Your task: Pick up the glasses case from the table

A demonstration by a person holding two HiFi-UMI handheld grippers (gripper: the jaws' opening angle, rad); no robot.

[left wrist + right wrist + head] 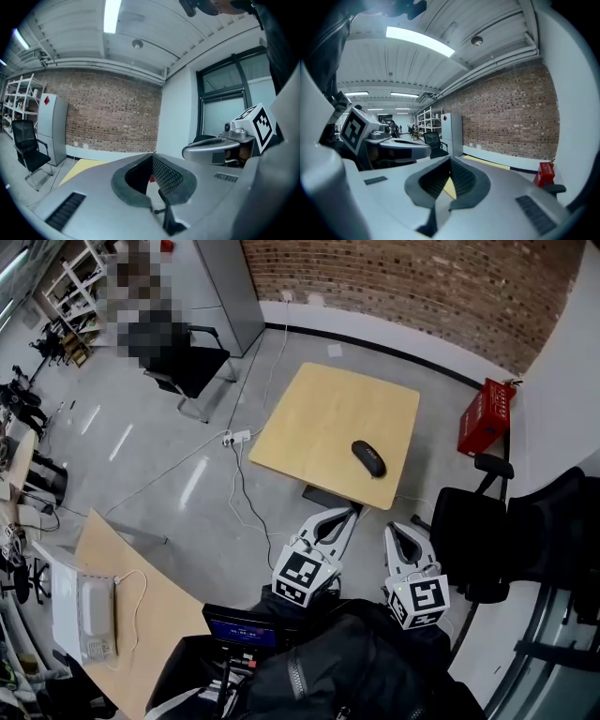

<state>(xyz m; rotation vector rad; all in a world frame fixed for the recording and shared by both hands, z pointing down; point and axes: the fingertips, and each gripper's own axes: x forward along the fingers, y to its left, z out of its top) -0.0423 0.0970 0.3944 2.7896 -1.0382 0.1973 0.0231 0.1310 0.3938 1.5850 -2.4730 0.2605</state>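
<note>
Head view, left tongs (350,514) and right tongs (399,530) pressed together, empty, glasses case (368,457) beyond them

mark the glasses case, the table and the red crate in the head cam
glasses case (368,458): head view, middle of its dark top.
table (323,413): head view, bare wood of the top.
red crate (486,416): head view, middle of its side wall.
</note>
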